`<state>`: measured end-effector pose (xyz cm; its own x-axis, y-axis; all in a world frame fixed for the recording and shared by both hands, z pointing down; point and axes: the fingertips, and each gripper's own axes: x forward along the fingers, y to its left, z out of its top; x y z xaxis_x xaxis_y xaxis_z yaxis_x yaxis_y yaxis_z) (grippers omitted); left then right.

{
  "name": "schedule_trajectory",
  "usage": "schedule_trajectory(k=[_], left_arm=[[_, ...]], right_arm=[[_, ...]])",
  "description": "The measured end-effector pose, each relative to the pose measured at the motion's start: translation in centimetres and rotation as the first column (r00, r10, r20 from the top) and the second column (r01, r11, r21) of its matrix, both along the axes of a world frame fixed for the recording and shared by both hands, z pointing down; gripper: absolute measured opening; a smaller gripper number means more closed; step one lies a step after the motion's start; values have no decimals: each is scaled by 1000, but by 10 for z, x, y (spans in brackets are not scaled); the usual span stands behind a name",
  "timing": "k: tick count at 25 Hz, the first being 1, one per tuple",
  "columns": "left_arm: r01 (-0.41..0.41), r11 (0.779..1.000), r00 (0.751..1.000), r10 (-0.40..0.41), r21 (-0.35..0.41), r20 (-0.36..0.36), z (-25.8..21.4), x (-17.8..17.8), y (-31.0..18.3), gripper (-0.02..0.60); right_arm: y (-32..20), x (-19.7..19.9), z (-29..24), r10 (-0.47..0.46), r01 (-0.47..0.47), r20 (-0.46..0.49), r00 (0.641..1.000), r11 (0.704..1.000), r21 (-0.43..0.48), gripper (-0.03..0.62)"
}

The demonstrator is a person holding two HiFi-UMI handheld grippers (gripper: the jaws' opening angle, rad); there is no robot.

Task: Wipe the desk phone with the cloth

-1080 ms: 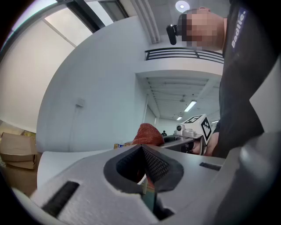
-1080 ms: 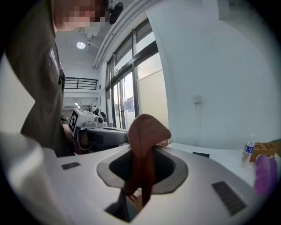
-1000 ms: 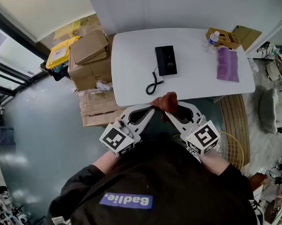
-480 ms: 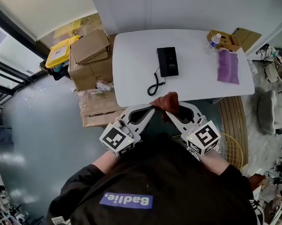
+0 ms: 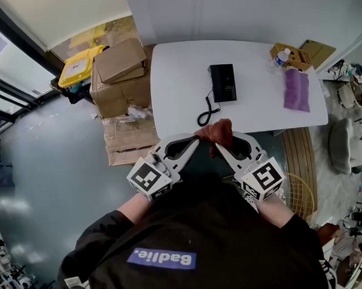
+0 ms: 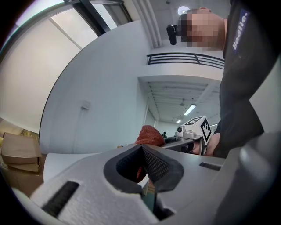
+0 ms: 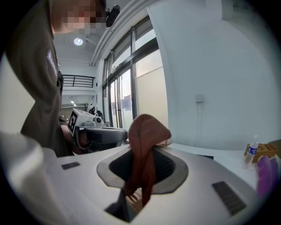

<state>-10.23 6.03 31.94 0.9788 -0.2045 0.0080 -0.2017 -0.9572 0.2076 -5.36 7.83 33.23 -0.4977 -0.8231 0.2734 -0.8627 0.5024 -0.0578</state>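
Observation:
The black desk phone [image 5: 222, 82] lies on the white table [image 5: 178, 75], its coiled cord [image 5: 206, 113] trailing toward the near edge. A rust-brown cloth [image 5: 215, 131] is bunched between both grippers, in front of the person's chest and just off the table's near edge. My left gripper [image 5: 197, 139] is shut and meets the cloth's left side. The cloth [image 6: 149, 134] rises past the left gripper's [image 6: 142, 151] tip. My right gripper [image 5: 217, 144] is shut on the cloth [image 7: 145, 145], which stands up and hangs between its [image 7: 141, 154] pads.
A purple cloth [image 5: 296, 89] and a wicker basket [image 5: 292, 48] with a water bottle [image 5: 280, 57] sit at the table's right end. Cardboard boxes [image 5: 121, 71] and a yellow box [image 5: 76, 67] stand left of the table. A round wicker seat [image 5: 298, 192] is at the right.
The table and phone have slid slightly right and down in the head view. Both grippers keep the same pose with the cloth between them.

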Motion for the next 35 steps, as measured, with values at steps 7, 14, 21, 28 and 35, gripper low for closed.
schedule_trajectory(k=[7, 14, 21, 28, 35], left_arm=[[-30, 999, 999, 29, -35, -14, 5, 5, -15, 9], [35, 999, 999, -35, -25, -5, 11, 37, -57, 9], [112, 994, 992, -113, -17, -62, 2, 87, -107, 9], [222, 974, 975, -222, -45, -10, 21, 119, -148, 9], [238, 970, 971, -238, -51, 17, 42, 136, -169, 9]], right_arm=[[-12, 3, 13, -8, 8, -16, 1000, 999, -43, 89], [-59, 43, 30, -63, 64, 12, 998, 997, -52, 89], [-118, 95, 41, -196, 196, -3, 981, 979, -49, 89], [-179, 145, 70, -243, 240, -51, 969, 969, -62, 89], [-233, 183, 109, -240, 227, -158, 958, 969, -94, 89]])
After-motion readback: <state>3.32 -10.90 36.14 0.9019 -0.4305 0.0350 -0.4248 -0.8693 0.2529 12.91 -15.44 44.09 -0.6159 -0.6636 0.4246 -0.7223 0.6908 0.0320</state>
